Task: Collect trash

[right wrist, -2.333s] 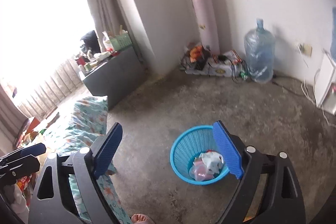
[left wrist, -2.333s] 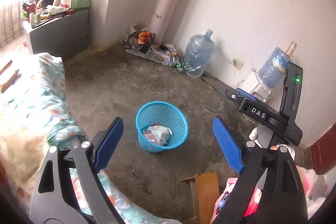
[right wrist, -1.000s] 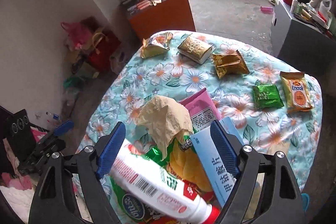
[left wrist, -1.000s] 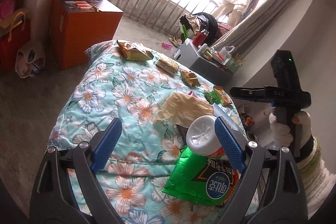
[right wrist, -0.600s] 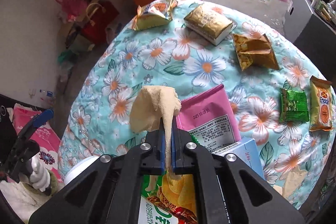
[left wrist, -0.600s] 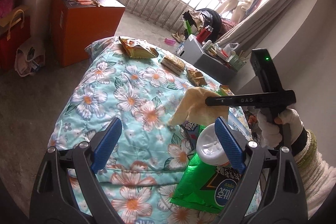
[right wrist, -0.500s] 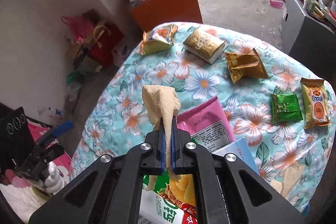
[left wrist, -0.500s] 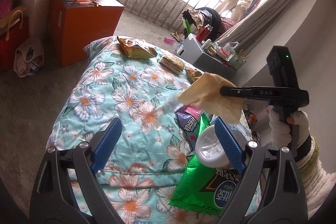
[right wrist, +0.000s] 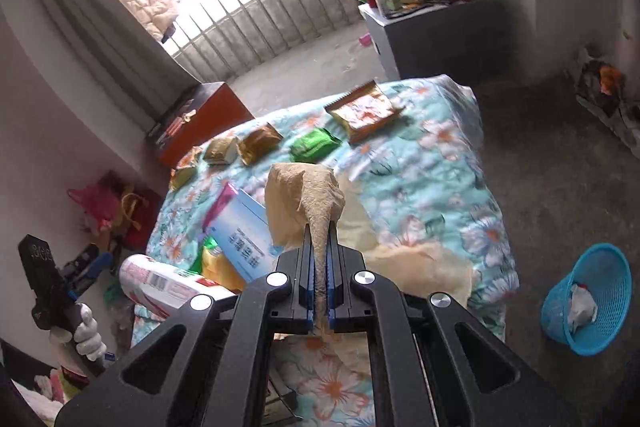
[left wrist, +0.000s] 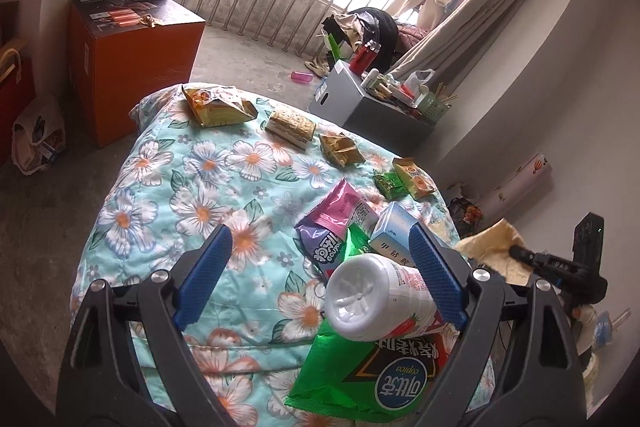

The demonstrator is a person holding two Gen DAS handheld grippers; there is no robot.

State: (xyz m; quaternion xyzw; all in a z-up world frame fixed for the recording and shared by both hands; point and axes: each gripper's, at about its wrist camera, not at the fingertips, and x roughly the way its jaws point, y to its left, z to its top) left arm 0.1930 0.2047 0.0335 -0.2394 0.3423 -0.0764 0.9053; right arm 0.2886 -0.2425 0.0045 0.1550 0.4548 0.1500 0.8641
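R gripper (right wrist: pixel 319 259): fingers closed tight on the beige crumpled paper (right wrist: pixel 304 199); paper pinched at its lower end, bulk standing up above the tips. Seen from L cam at far right edge, off the bed side.
L gripper (left wrist: pixel 320 275): fingers wide apart, nothing between the pads; held over near end of bed.
White bottle (left wrist: pixel 372 301): lying on its side, base toward L cam, just beside L gripper's right-hand finger (left wrist: pixel 436 275); rests on green bag.
Green snack bag (left wrist: pixel 372 383): flat at near edge of bed, under the bottle.
Pink/purple pouch (left wrist: pixel 334 223): beside blue-white carton (left wrist: pixel 394 233), both touching green bag's far end.
Far wrappers: gold bag (left wrist: pixel 216 105), tan block pack (left wrist: pixel 290 127), gold crumpled pack (left wrist: pixel 340 149), small green pack (left wrist: pixel 390 183), orange pack (left wrist: pixel 414 177) – in a loose row across far end of bed, apart from each other.
Bed (left wrist: pixel 180 179): floral turquoise quilt, carries all the above.
Blue basket (right wrist: pixel 590 295): on floor, R of bed in R cam, well apart from held paper; white crumpled trash inside.
Orange box (left wrist: pixel 132 55): on floor beyond bed.
Grey cabinet (left wrist: pixel 368 107): by curtain, cluttered top.
Gloved hand (right wrist: pixel 86 337): holds L gripper's handle.
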